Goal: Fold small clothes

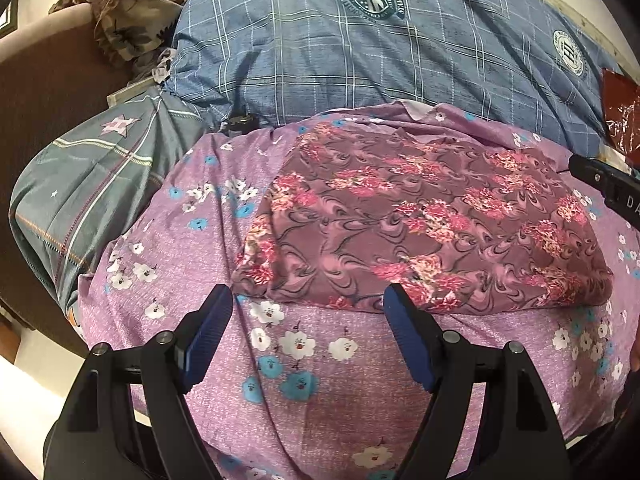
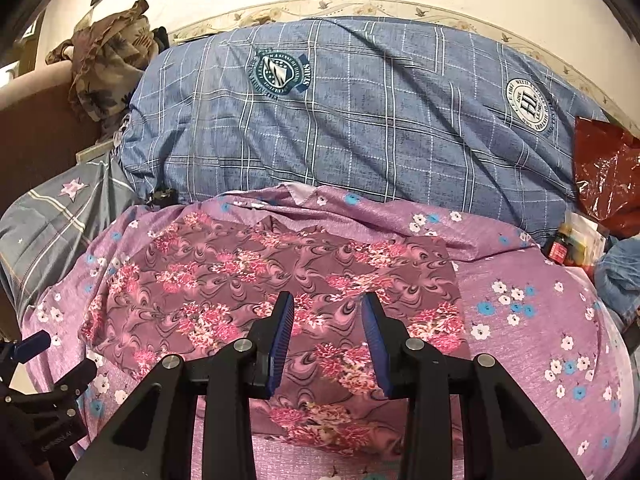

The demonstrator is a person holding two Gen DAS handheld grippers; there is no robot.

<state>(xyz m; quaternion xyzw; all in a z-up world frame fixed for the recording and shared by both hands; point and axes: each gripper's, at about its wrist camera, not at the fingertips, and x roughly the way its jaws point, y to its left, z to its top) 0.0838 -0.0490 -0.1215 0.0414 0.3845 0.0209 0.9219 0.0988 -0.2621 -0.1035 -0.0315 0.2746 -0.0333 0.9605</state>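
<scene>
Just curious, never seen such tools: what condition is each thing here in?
Floral garment: folded flat on the sheet, not held.
Purple sheet: spread, wrinkled.
Left gripper: jaws wide, empty.
Right gripper: jaws apart, empty, above the garment.
Blue pillow: creased.
Red bag: crumpled.

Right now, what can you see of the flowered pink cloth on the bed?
The flowered cloth is thin, soft fabric, mauve with dark swirls and clusters of pink and cream blossoms. It lies spread out nearly flat, roughly rectangular, with small ripples and a slightly rumpled far edge. It rests on the purple sheet, in front of the blue checked pillow. Neither the left gripper nor the right gripper grips it; both hover open at its near edge.
</scene>
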